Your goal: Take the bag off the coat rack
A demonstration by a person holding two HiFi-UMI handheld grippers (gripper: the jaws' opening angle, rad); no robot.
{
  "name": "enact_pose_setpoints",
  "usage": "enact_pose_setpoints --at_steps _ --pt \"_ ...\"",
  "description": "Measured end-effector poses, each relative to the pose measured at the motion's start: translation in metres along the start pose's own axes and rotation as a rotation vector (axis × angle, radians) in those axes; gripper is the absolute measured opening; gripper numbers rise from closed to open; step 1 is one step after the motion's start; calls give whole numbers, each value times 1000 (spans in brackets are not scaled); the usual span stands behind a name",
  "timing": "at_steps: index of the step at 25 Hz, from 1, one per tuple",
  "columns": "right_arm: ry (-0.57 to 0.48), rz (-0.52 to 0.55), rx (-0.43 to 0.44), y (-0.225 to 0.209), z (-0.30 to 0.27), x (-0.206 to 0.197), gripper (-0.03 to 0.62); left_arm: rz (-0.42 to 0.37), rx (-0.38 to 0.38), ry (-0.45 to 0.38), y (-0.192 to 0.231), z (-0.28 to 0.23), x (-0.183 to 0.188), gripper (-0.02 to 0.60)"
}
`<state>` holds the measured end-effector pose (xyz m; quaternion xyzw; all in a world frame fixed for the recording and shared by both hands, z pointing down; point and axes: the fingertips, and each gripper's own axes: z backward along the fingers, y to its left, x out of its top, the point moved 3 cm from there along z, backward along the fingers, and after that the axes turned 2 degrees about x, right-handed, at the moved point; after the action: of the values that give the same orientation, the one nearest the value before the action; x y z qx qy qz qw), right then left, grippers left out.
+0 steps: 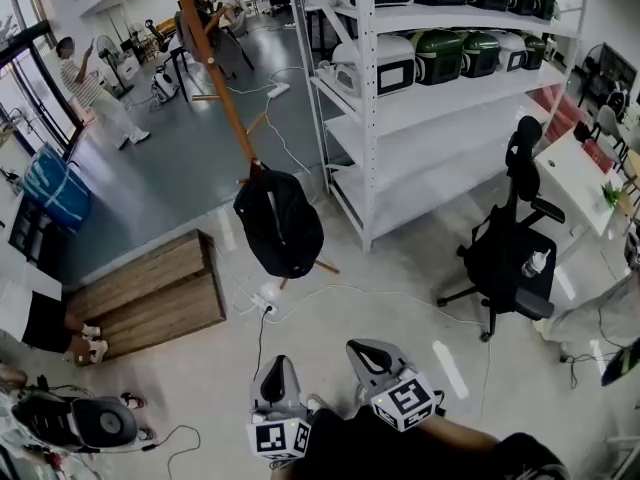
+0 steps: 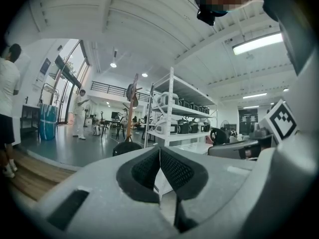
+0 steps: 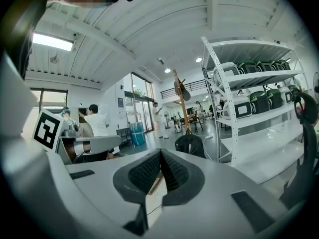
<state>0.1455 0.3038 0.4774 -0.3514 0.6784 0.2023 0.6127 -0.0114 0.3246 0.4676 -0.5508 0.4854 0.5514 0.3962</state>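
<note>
A black bag [image 1: 278, 223] hangs low on a slanting wooden coat rack [image 1: 215, 78] in the middle of the head view. Both grippers are at the bottom edge, well short of the bag. The left gripper [image 1: 279, 364] and the right gripper [image 1: 363, 349] point toward it, each shut with nothing between the jaws. In the left gripper view the shut left gripper [image 2: 159, 151] has the bag [image 2: 124, 147] just beyond it to the left, under the rack [image 2: 132, 103]. Past the shut right gripper [image 3: 160, 154] in its own view, the bag [image 3: 190, 144] sits below the rack [image 3: 181, 103].
A white shelving unit [image 1: 400, 118] with dark green appliances stands right of the rack. A black office chair [image 1: 510, 258] and a white desk [image 1: 575, 178] are further right. A wooden platform [image 1: 150, 293] lies left, a power strip [image 1: 265, 306] with cables near the rack's foot. A person [image 1: 95, 88] stands far left.
</note>
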Motion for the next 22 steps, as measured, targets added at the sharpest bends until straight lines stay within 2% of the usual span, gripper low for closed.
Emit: enact_pose_setpoints --at_steps 9,22 --pt "-13 -11 20 -16 9 3 11 -6 7 23 -17 -5 -8 17" --pt "6 -26 -6 -44 -35 0 11 8 -30 22 4 -62 -15 18"
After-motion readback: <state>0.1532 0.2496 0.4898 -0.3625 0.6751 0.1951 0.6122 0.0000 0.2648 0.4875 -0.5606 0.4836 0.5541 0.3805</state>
